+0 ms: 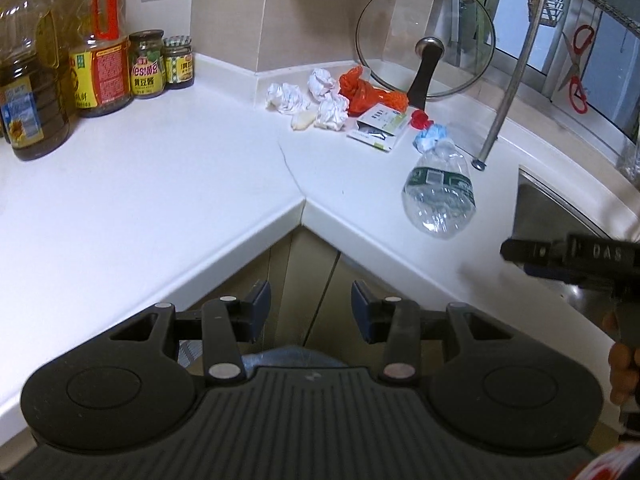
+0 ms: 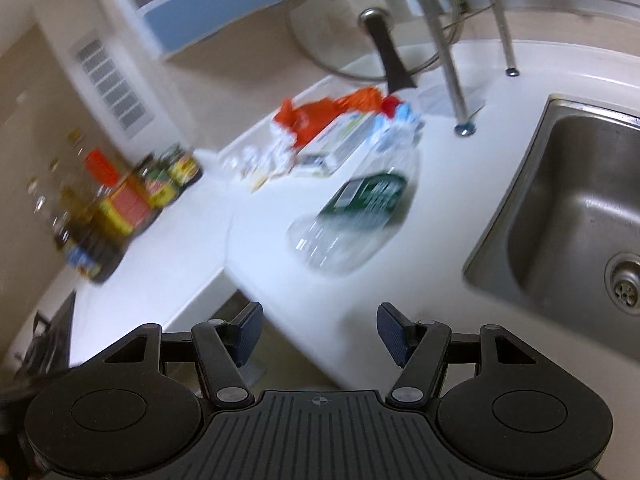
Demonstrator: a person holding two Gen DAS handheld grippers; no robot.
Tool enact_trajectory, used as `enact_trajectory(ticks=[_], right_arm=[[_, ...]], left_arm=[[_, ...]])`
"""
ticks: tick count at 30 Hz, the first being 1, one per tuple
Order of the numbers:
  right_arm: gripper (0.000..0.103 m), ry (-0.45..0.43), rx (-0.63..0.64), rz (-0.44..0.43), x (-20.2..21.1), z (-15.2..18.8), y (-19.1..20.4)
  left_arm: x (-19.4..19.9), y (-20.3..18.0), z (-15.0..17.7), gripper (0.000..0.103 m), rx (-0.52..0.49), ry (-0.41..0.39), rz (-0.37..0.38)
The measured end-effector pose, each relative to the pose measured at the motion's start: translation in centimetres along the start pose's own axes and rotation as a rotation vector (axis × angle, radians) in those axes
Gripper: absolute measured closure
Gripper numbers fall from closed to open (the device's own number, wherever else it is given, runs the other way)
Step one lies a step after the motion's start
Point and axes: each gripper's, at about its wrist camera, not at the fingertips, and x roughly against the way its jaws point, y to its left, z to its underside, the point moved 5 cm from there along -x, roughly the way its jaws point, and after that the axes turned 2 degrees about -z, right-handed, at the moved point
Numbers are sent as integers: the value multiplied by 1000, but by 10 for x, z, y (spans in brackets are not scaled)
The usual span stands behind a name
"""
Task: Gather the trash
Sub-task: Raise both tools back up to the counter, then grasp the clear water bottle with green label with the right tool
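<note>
A heap of trash lies in the corner of the white counter (image 1: pixel 168 184): crumpled white tissues (image 1: pixel 286 97), an orange plastic bag (image 1: pixel 362 94), a small torn carton (image 1: pixel 378 125), a red cap (image 1: pixel 421 119) and a blue wad (image 1: pixel 431 136). A crushed clear bottle (image 1: pixel 439 192) with a green label lies nearer the edge, blurred in the right wrist view (image 2: pixel 360 212). My left gripper (image 1: pixel 311 312) hangs open and empty off the counter's inner corner. My right gripper (image 2: pixel 320 334) is open and empty, just short of the counter edge before the bottle.
Oil bottles (image 1: pixel 28 92) and sauce jars (image 1: pixel 147 65) stand at the left. A glass pot lid (image 1: pixel 425 46) leans on the back wall. A metal rack leg (image 1: pixel 506 92) stands by the steel sink (image 2: pixel 568 216). Scissors (image 1: pixel 576 68) hang at the window.
</note>
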Motion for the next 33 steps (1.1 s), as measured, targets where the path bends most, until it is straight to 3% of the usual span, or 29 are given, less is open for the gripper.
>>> enact_trajectory(ticks=[11, 24, 27, 32, 33], right_arm=[[39, -24, -76, -13, -59, -60, -54], [42, -11, -197, -78, -106, -74, -79], [48, -23, -220, -92, -110, -75, -80], [72, -29, -279, -88, -117, -78, -87], [73, -30, -299, -93, -118, -78, -89]], left_arm=[[-51, -27, -46, 63, -16, -16, -41], [-97, -38, -69, 63, -13, 9, -53], [-102, -38, -71, 63, -17, 11, -55], [-106, -36, -73, 63, -14, 14, -60], [-106, -36, -73, 63, -13, 15, -61]])
